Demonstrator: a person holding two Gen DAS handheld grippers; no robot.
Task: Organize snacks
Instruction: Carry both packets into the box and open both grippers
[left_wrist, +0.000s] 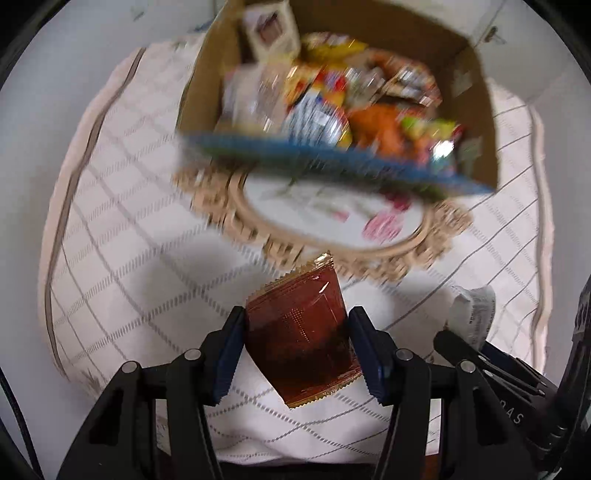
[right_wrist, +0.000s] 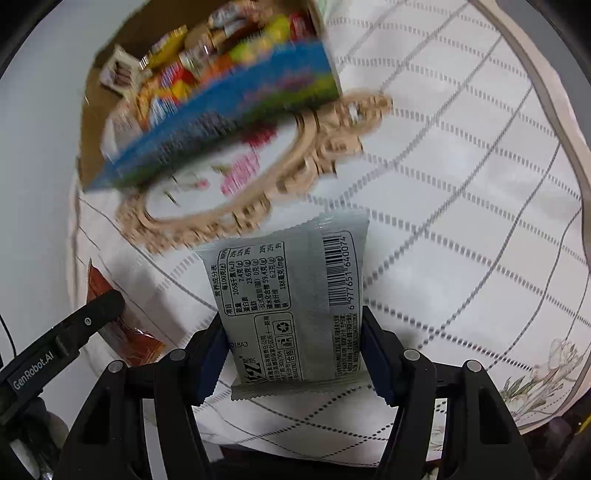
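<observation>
I am gripping a brown snack packet in my left gripper and a grey wrapped snack in my right gripper, pads pressing their sides, both hanging above the checked tablecloth. Ahead, a cardboard box crowded with colourful snacks is sitting beside a lace-edged floral plate.

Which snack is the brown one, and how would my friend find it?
Start at the cardboard box full of colourful snacks, then come down past the lacy round mat on the checked tablecloth. The reddish-brown packet is clamped in the left gripper. It is glossy with gold zigzag ends; the right gripper holds a pale grey packet with a barcode.
</observation>
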